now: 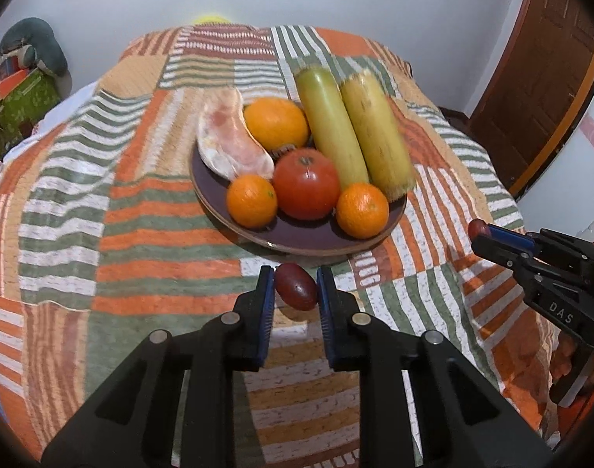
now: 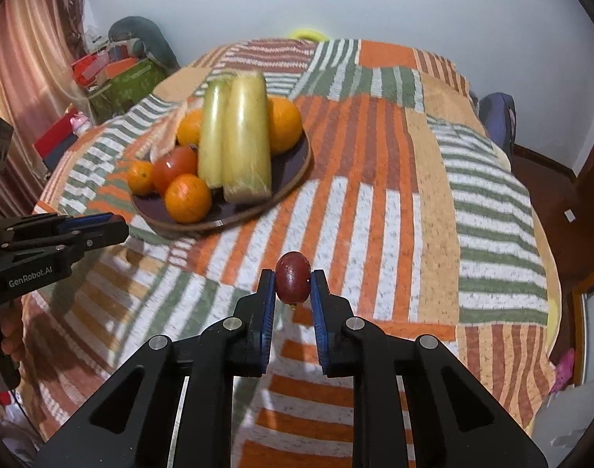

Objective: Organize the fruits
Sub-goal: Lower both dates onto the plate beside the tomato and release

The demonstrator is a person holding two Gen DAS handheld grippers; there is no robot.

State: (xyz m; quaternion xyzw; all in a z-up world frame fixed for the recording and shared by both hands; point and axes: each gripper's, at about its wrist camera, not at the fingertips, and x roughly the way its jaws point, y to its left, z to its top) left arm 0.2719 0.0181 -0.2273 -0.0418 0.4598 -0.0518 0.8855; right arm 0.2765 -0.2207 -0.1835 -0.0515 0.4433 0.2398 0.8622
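A dark round plate [image 1: 297,236] on the striped bedspread holds three oranges [image 1: 251,201], a red tomato [image 1: 306,183], two long yellow-green fruits [image 1: 332,124] and a pale pink piece [image 1: 230,136]. My left gripper [image 1: 295,286] is shut on a small dark red grape [image 1: 295,286] just in front of the plate's near rim. My right gripper [image 2: 293,282] is shut on another dark red grape [image 2: 293,277], held above the bedspread to the right of the plate [image 2: 297,173]. The right gripper also shows in the left wrist view [image 1: 480,234], with its grape at the tip.
The bed [image 2: 414,195] fills both views. Boxes and a cushion [image 2: 121,74] are piled by the wall at the left, beside a curtain [image 2: 23,78]. A wooden door [image 1: 538,78] stands at the right. The left gripper's body [image 2: 62,234] reaches in from the left.
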